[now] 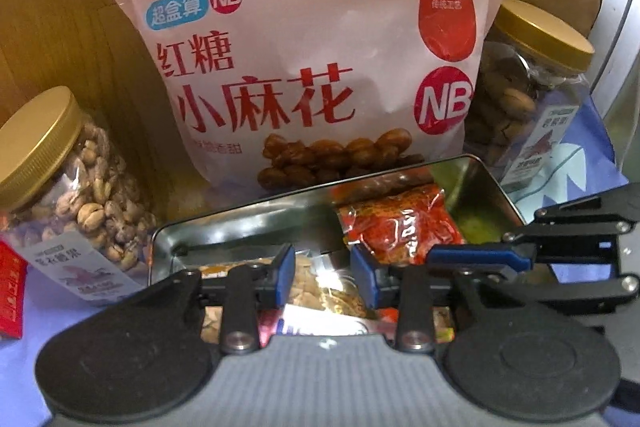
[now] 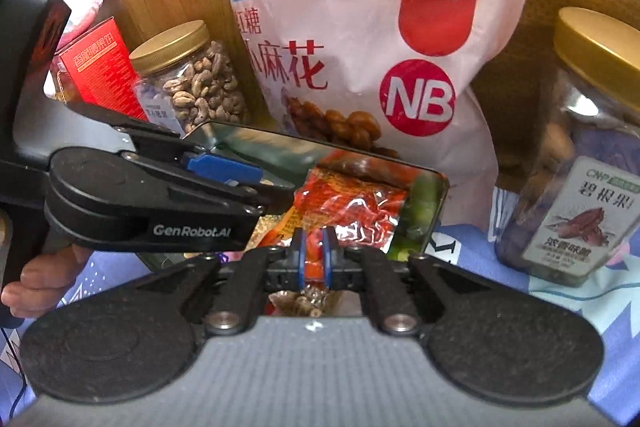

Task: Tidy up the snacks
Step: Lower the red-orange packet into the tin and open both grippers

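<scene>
One shiny rectangular metal tin (image 1: 496, 187) is sitting on the blue patterned worktop (image 2: 500, 267), holding several small snack packets; a crinkled red foil packet (image 1: 400, 227) is lying at its far end. The right gripper (image 2: 314, 259) is pinching a red-orange packet (image 2: 314, 269) tightly between its blue fingers (image 2: 300, 255) over the tin. The left gripper (image 1: 324, 271) is hanging with fingers parted around a clear packet of pale snacks (image 1: 320, 279), not clamping it. Behind are standing one big pink bag (image 1: 312, 39) marked "NB" and "小麻花", two gold-lidded clear jars of nuts (image 1: 76, 187) (image 2: 580, 155), the right one labelled "碧根果", and one red carton (image 2: 100, 67).
</scene>
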`<state>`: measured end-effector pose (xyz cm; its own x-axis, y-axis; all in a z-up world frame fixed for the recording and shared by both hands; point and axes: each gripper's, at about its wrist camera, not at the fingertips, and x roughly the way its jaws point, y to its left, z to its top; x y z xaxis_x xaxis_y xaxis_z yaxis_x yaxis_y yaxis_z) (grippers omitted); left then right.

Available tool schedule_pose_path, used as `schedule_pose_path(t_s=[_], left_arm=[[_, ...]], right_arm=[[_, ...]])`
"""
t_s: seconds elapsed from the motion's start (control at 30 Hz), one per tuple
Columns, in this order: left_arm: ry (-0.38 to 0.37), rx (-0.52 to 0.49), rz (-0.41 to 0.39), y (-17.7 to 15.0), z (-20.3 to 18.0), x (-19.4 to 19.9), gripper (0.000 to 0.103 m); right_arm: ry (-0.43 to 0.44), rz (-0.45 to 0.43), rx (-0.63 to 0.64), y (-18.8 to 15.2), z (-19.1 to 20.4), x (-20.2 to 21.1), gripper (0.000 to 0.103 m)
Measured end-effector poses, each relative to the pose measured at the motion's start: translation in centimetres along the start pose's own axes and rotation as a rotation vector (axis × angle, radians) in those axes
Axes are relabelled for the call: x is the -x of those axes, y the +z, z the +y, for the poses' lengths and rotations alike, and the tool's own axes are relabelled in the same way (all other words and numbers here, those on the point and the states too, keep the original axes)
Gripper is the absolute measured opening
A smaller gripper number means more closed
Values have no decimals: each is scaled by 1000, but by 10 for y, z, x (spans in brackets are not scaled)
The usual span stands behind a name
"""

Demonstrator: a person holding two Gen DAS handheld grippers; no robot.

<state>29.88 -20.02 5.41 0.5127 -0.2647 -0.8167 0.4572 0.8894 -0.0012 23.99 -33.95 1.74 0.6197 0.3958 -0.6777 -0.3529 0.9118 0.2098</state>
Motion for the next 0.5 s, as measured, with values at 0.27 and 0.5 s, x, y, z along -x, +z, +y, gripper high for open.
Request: schedule_pose_path(t_s=[0.27, 0.5], left_arm=[[48, -46, -14, -2, -10, 1, 35], [95, -41, -40, -6, -10, 1, 36]], right_arm=[[-20, -56, -32, 5, -8, 16, 27], [-48, -50, -28, 5, -13, 5, 33]])
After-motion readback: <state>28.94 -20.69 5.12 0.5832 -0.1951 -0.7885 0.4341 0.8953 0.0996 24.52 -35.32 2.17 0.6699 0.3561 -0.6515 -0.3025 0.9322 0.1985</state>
